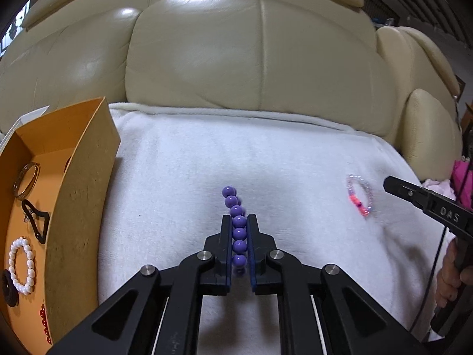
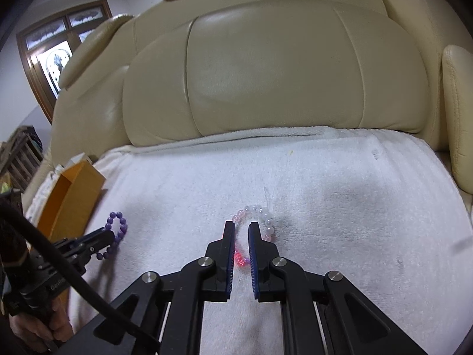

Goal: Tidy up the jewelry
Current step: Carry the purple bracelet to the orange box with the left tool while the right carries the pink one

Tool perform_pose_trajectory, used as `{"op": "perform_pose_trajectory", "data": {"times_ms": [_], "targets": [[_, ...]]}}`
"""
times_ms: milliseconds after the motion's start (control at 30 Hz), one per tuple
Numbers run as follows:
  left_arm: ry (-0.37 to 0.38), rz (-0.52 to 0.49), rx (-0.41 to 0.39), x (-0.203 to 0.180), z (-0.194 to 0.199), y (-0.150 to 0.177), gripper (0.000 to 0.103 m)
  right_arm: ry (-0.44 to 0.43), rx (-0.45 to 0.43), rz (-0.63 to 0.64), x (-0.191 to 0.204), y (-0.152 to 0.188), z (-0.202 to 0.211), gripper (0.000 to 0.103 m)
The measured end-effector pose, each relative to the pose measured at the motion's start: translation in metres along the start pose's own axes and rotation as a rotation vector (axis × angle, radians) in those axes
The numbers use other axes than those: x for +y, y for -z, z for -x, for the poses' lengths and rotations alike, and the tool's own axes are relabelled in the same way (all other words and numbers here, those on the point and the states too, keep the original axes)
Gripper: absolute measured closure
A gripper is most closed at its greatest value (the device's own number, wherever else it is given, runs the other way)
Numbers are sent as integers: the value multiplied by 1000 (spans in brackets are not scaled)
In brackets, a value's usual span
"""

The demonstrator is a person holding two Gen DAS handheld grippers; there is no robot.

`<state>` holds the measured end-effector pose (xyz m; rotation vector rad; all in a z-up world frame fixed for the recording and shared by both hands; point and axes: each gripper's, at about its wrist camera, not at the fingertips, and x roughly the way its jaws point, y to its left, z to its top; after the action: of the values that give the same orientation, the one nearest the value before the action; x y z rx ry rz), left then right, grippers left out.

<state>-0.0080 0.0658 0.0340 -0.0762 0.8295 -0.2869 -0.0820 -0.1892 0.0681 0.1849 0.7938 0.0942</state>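
My left gripper (image 1: 239, 219) is shut on a purple bead bracelet (image 1: 235, 210), held edge-on over the white towel (image 1: 183, 177); it also shows in the right wrist view (image 2: 116, 233). My right gripper (image 2: 241, 226) hovers low over a pink, white and red bead bracelet (image 2: 260, 217) lying on the towel, its jaws a narrow gap apart with the bracelet's near side between them. That bracelet also shows in the left wrist view (image 1: 360, 193). An orange box (image 1: 79, 195) stands at the left.
The box holds a metal bangle (image 1: 26, 180), a black clip (image 1: 37, 220), a pearl bracelet (image 1: 21, 266), a dark ring and red beads. A cream leather sofa back (image 1: 236, 59) rises behind the towel. Pink cloth (image 1: 461, 177) lies at the right.
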Motion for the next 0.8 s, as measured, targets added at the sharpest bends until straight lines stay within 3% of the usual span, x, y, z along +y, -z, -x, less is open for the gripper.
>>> {"op": "perform_pose_trajectory", "data": {"times_ms": [300, 400, 467, 567, 667, 800], "targets": [[63, -27, -38, -15, 25, 5, 94, 8, -18, -59, -23, -1, 7, 93], [74, -28, -35, -18, 25, 6, 94, 7, 27, -77, -26, -1, -6, 92], [75, -33, -34, -20, 24, 6, 94, 31, 69, -71, -24, -1, -19, 87], [76, -38, -34, -22, 25, 6, 94, 47, 73, -58, -20, -1, -29, 86], [72, -42, -36, -22, 26, 6, 94, 62, 78, -48, -14, -1, -37, 78], [67, -44, -43, -22, 29, 7, 94, 94, 79, -10, -6, 0, -47, 77]]}}
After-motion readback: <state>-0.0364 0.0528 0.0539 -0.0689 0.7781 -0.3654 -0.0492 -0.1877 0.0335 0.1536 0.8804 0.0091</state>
